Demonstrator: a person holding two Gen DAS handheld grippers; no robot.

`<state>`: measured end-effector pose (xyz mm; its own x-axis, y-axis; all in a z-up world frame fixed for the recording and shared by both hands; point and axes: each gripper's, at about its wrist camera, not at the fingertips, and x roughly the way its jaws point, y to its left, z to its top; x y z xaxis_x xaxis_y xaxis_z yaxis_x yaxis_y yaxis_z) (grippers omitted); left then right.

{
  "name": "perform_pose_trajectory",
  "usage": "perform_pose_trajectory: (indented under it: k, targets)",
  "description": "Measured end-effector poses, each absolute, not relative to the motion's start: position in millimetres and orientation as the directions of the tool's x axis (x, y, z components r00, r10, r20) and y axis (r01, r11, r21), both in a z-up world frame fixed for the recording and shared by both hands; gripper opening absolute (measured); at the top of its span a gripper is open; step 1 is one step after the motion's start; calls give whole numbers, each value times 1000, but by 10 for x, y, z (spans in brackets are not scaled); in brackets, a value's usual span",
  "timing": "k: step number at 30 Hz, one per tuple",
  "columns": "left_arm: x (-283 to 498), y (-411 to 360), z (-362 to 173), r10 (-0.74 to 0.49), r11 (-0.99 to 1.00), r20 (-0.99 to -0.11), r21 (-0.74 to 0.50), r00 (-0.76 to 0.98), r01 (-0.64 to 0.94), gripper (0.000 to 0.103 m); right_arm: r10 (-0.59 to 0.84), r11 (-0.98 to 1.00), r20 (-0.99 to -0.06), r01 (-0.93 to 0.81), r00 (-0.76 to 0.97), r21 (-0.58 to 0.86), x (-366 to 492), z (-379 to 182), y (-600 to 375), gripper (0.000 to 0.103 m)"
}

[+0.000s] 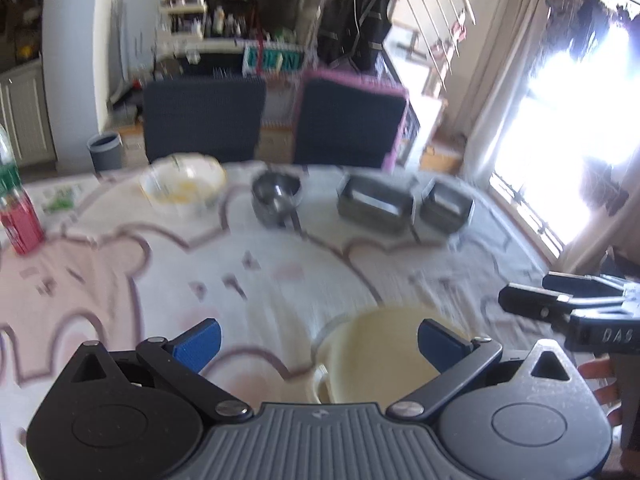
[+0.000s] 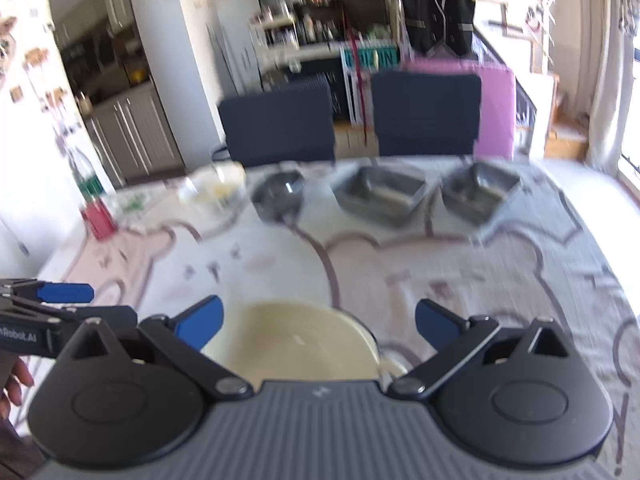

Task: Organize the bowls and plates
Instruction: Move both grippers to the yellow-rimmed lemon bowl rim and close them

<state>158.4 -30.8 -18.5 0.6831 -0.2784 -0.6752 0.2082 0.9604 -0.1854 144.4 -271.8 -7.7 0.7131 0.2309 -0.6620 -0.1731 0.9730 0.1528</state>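
A cream bowl sits on the patterned tablecloth, low between both grippers. My left gripper hangs above it, open, with nothing between its blue pads. My right gripper is open too, empty, above the same bowl. Each gripper shows in the other's view: the right gripper at the right edge, the left gripper at the left edge. Along the far edge stand a white bowl, a round steel bowl, a rectangular steel dish and a square steel dish.
A red container and a clear bottle stand at the table's far left. Two dark chairs face the far edge. A bare stretch of tablecloth lies between the cream bowl and the far row. Both views are motion-blurred.
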Motion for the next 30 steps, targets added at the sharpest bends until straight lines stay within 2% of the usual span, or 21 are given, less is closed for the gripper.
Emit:
perform_pose_trajectory:
  k: [4,11,16,21,25,27,29,30]
  targets:
    - [1695,-137,139,-272,962,-624,-155,733,224,103,243,970,-612,-195,753,144,1556,91,-2516,103]
    - [2325,271,543,-141,990,-546,-62,826,128,103,301,953,-541,-220,785,210,2067,298,-2114,103]
    - [2923,644,584,-118,991,-534,-111,837,69,103,347,933,-536,-229,769,276,2634,269,-1779,103]
    - [3395,1028,281,-120,981,-520,-195,846,19,101,357,924,-528,-209,771,320,3238,121,-1398,103]
    - [3762,1287,-92,-121,967,-540,-254,833,-25,92,378,915,-562,-205,736,347,3723,-54,-1140,101]
    - [3918,1410,-292,-124,954,-556,-294,822,-55,84,380,914,-588,-193,714,356,3978,-169,-1016,94]
    - [4062,1510,-499,-129,937,-576,-336,807,-91,68,371,919,-626,-176,686,352,4244,-305,-904,83]
    - [4126,1564,-596,-135,927,-584,-359,800,-105,64,358,925,-648,-164,672,342,4387,-374,-853,80]
